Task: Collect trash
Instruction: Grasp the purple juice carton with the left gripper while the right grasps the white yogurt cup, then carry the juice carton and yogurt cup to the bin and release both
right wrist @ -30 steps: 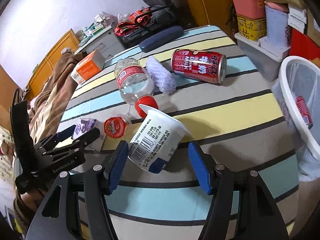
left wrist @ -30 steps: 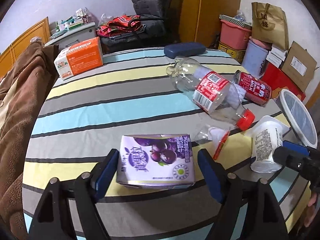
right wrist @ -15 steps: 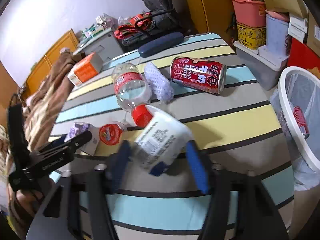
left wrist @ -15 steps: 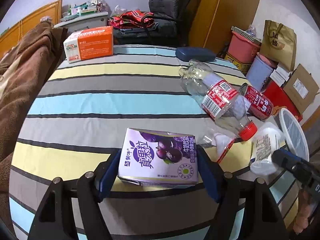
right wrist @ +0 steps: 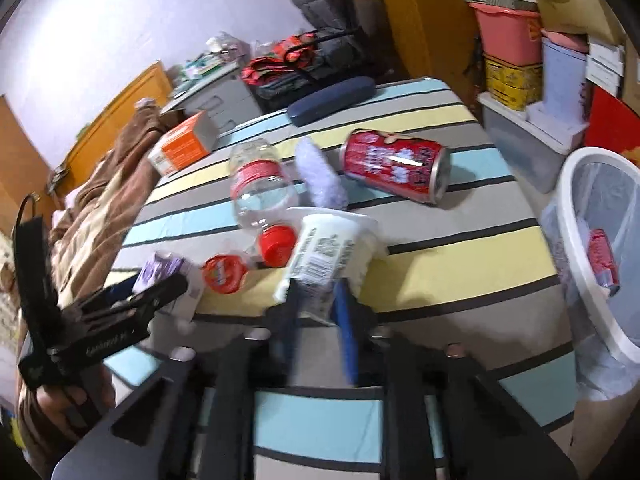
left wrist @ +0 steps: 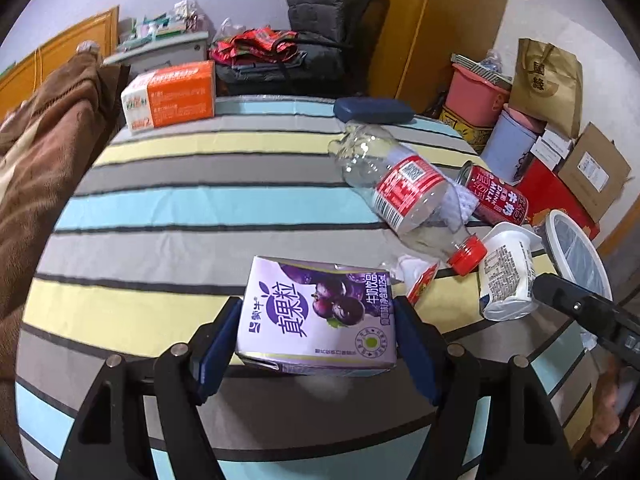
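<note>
A purple drink carton (left wrist: 312,308) lies flat between the blue pads of my left gripper (left wrist: 318,320), which press on both its sides. A white plastic cup (right wrist: 324,248) is tipped with its rim away from me. My right gripper (right wrist: 318,304) has the cup's base between its pads (right wrist: 348,332). The pads touch the cup in this blurred view while the jaws are opening. On the striped table (left wrist: 200,208) lie a clear bottle (left wrist: 408,200) with a red cap, a red can (right wrist: 396,170) and a red lid (right wrist: 223,274).
A white bin (right wrist: 568,208) with a clear liner stands off the table's right edge, a red can inside. At the table's far side are an orange box (left wrist: 172,94) and a dark blue case (left wrist: 374,110). A brown blanket (left wrist: 36,168) lies left.
My left gripper has shut on the purple carton, which it straddled before. My right gripper's jaws have narrowed around the white cup, and the cup now stands more upright.
</note>
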A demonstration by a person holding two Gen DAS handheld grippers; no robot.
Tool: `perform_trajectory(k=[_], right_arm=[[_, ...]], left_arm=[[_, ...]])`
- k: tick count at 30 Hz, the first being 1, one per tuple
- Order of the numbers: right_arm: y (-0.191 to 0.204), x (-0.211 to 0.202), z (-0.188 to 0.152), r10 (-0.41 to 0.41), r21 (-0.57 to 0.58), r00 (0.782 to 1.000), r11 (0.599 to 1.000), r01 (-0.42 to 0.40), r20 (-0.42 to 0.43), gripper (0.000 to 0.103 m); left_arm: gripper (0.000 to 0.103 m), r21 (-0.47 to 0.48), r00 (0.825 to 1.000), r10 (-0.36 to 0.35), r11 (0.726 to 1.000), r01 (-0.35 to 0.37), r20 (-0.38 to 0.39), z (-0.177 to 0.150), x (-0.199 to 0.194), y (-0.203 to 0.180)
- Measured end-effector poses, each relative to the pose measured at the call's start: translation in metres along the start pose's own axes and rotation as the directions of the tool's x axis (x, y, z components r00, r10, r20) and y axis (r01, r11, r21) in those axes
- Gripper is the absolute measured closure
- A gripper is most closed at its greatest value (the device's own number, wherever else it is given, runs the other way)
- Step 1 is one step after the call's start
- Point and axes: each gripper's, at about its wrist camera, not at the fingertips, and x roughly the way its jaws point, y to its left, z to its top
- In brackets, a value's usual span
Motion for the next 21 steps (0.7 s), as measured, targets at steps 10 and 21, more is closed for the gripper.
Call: perform_trajectory(k=[10,21], right_arm=[[0.004,0.028,0.01,-0.081,0.026,0.996,0.996,0.082,-0.046,0.042],[-0.015,0.001,0.004,-0.052,0.018,0.999,0.999,0.052,0.015,0.058]], left_arm=[[0.027,0.0,1.0,-0.008,1.0,0.008,-0.01,-0.003,0.003,-0.004],[0.027,0.023,1.0,-0.017,1.0,0.016,0.017,-0.007,-0.013,-0.02]])
